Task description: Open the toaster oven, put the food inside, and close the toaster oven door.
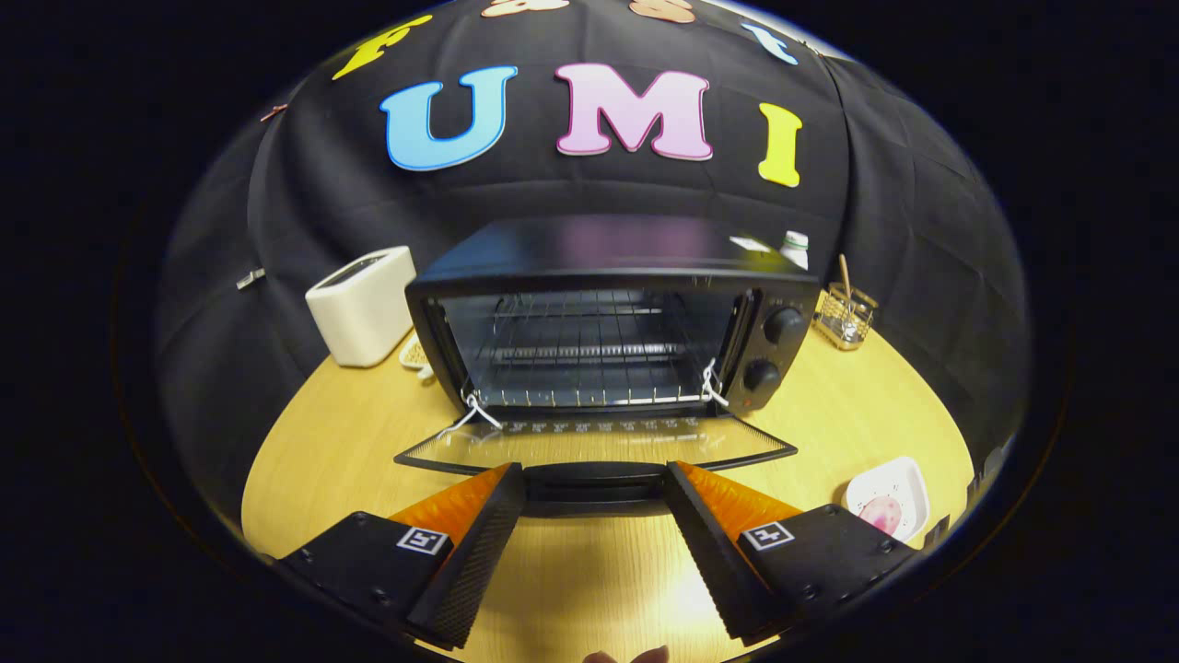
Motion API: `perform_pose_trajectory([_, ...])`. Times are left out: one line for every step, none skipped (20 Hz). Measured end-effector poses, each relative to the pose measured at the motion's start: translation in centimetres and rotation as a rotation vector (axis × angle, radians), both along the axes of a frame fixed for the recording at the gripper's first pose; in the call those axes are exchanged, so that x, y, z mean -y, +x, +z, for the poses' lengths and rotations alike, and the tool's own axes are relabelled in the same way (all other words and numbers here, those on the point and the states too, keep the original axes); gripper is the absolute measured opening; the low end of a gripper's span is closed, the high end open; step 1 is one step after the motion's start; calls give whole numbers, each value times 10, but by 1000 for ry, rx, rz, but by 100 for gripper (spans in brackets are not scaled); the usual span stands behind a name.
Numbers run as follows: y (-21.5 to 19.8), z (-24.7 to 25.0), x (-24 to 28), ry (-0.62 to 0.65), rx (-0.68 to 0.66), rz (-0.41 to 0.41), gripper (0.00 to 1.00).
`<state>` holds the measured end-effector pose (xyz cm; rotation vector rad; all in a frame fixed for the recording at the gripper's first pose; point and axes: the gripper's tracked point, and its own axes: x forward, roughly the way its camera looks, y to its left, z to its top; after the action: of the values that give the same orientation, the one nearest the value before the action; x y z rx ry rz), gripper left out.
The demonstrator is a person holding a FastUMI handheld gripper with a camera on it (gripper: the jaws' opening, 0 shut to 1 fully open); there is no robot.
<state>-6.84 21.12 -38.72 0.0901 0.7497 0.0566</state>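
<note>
The black toaster oven (608,267) stands at the middle of the round wooden table (322,442), its glass door (461,447) folded down flat toward me. Its cavity holds a wire rack (580,354) with nothing on it. My gripper (594,471) is open, its two fingertips on either side of the door's dark handle (594,483), which lies between them at the door's front edge. I cannot tell whether they touch it. The food, a pink piece (880,513), sits on a white plate (907,479) to the right of the right finger.
A white toaster (361,304) stands left of the oven, with a small pale object (414,353) beside it. A wire basket holding a wooden stick (846,315) sits right of the oven, and a white bottle (794,247) behind it. Bare tabletop lies beneath the fingers.
</note>
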Motion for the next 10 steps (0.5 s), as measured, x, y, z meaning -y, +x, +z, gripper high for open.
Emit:
perform_pose_trajectory([-8, -13, 1, -10, -42, 12, 99])
perform_pose_trajectory([-15, -22, 5, -27, -70, 23, 100])
perform_pose_trajectory([-18, -28, 10, -38, -84, 33, 100])
perform_pose_trajectory([-22, -34, 12, -41, -97, 43, 100])
perform_pose_trajectory([-26, -37, 14, -38, -107, 49, 100])
perform_pose_trajectory([-28, -38, 15, -30, -110, 51, 100])
perform_pose_trajectory([-28, -38, 16, -23, -112, 53, 100])
perform_pose_trajectory([-30, -37, 17, -13, -114, 57, 100])
perform_pose_trajectory([-29, -35, 18, -2, -114, 62, 100])
perform_pose_trajectory([-28, -31, 19, 11, -112, 64, 100])
